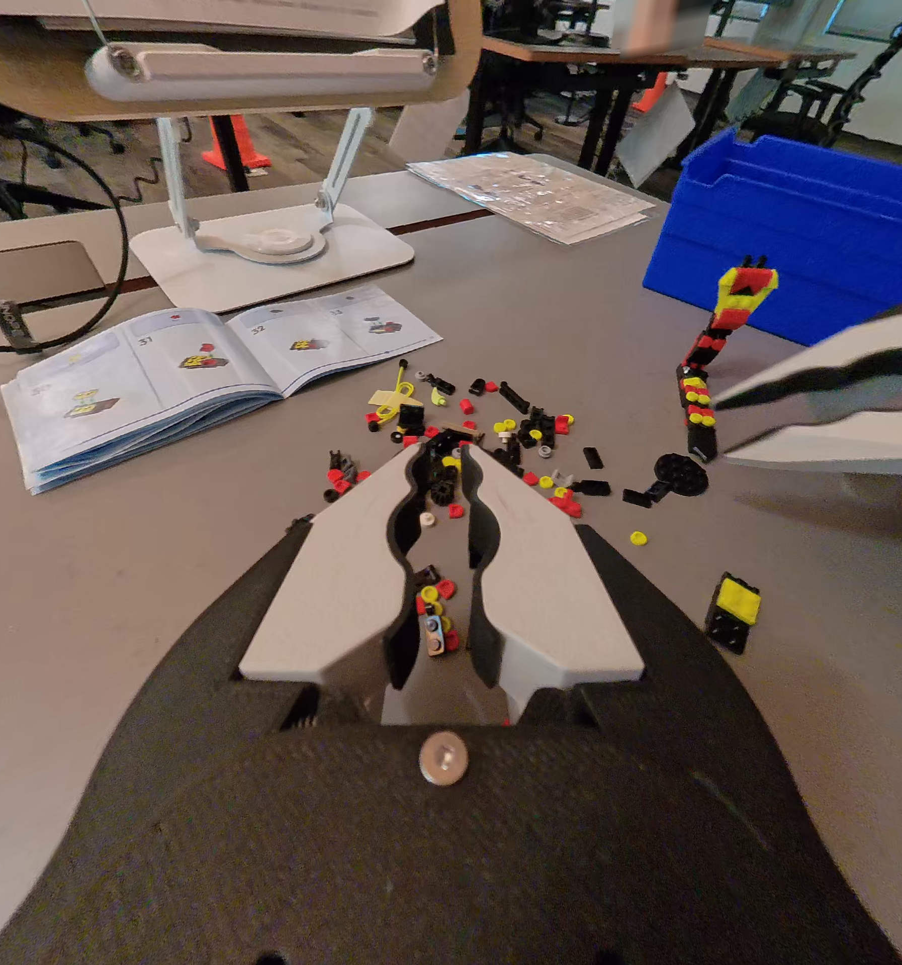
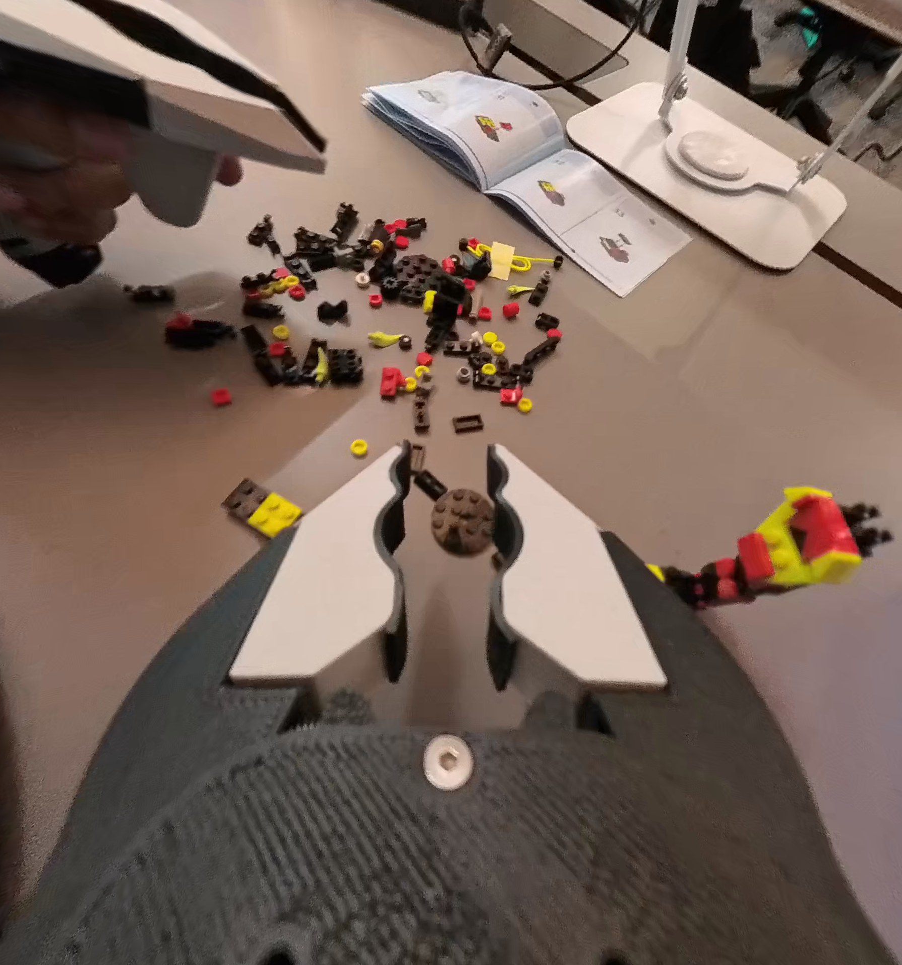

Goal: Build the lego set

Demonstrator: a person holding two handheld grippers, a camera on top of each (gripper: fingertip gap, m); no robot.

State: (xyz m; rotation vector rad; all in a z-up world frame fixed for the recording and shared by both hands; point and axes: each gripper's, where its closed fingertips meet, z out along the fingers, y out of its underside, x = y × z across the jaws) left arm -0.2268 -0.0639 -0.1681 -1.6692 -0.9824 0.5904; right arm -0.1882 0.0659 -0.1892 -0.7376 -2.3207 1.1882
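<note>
Loose black, red and yellow lego pieces lie scattered mid-table, also in the right wrist view. My left gripper hovers over the pile, narrowly open and empty. A long black, red and yellow snake-like build rises at the right, also in the right wrist view. My right gripper is open and empty above a black round plate; in the left wrist view its tips are beside the build's tail. A small black-and-yellow assembly lies apart.
An open instruction booklet lies left of the pile, in front of a white stand base. A blue bin stands at the right behind the build. A clear plastic bag lies at the back. A black cable loops at the left. Spacing between my two grippers at the tips: around 15 cm. My left tips are about 15 cm from the black round plate, my right tips only 5 cm. My left wrist view looks at it from another angle.
</note>
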